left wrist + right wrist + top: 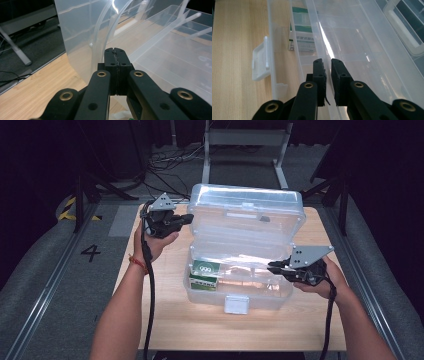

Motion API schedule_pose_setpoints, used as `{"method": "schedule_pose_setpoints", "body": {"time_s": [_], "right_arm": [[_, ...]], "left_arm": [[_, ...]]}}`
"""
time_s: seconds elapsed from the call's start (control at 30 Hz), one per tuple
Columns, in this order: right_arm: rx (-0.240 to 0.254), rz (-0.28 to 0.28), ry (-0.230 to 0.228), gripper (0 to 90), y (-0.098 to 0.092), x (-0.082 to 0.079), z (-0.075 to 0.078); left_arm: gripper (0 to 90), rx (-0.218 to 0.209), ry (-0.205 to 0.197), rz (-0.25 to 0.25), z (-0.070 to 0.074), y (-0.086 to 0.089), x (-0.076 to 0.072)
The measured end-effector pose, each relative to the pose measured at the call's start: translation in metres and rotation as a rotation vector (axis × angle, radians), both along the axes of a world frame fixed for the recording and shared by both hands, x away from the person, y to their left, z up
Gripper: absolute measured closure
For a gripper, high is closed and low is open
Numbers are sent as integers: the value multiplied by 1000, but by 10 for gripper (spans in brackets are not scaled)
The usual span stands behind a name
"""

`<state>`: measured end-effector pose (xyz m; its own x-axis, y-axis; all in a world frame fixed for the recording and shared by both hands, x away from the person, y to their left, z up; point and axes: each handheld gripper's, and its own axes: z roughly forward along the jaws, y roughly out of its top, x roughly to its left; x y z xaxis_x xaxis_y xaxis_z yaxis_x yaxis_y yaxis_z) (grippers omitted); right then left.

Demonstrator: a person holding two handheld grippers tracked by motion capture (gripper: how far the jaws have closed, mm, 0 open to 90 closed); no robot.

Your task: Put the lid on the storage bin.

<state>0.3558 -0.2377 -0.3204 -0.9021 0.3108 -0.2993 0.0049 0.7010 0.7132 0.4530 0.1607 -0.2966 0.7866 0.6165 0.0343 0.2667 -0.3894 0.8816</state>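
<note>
Tray grip loosening inside the open storage box

Storage box sits mid-table, lid upright; a green-and-white carton lies in its left end; the inner tray hangs tilted above the base. Left gripper is closed on nothing, just beside the lid's left edge; right gripper straddles the tray's rim with a narrow gap, pads seemingly not pressing. Judged: the tray is being set or released; next, the right hand must draw clear without dragging the rim.
</note>
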Motion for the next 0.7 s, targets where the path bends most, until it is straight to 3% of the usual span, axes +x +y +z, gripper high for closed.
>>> {"method": "schedule_pose_setpoints", "body": {"time_s": [0.7], "right_arm": [[17, -32, -19, 734, -7, -13, -5]], "left_arm": [[900, -5, -18, -26, -4, 4, -14]]}}
